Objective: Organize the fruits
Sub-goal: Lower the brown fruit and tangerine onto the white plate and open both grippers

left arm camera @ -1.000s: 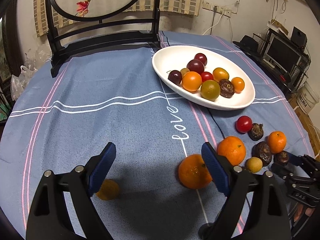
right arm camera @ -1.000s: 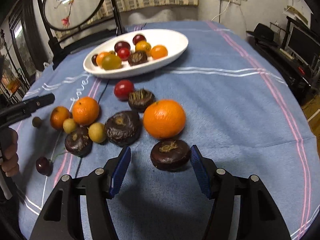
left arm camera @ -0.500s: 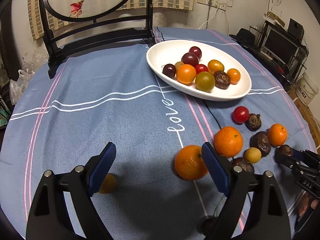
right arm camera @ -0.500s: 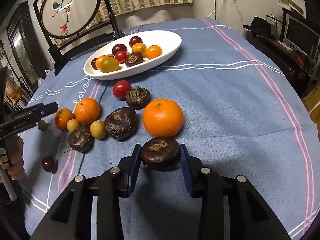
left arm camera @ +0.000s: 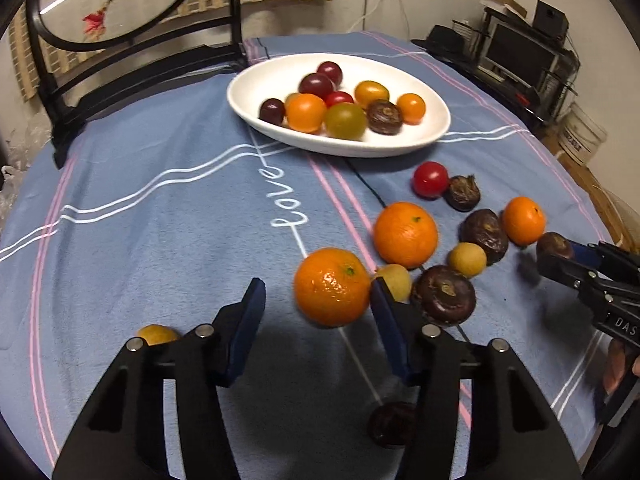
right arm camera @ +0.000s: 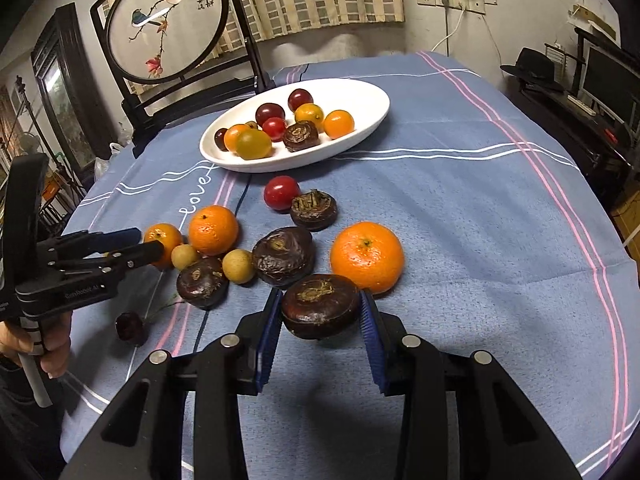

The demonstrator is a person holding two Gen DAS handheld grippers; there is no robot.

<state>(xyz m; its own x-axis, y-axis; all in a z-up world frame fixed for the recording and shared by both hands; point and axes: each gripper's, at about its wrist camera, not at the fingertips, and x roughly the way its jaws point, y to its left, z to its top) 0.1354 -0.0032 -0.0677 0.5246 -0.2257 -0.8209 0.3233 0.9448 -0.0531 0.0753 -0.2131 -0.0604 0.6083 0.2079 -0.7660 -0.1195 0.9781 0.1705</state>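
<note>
Right gripper (right arm camera: 320,312) clamps a dark chestnut (right arm camera: 320,305); left gripper (left arm camera: 316,300), jaws just closing, brackets an orange (left arm camera: 331,286) ungripped. Next: carry both to the plate (left arm camera: 436,136).

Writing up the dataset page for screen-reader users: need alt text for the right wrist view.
The right gripper is shut on a dark brown water chestnut on a blue tablecloth, beside an orange. More fruit lies loose to the left, where the left gripper reaches toward a small orange; a white oval dish behind holds sorted fruit.
</note>
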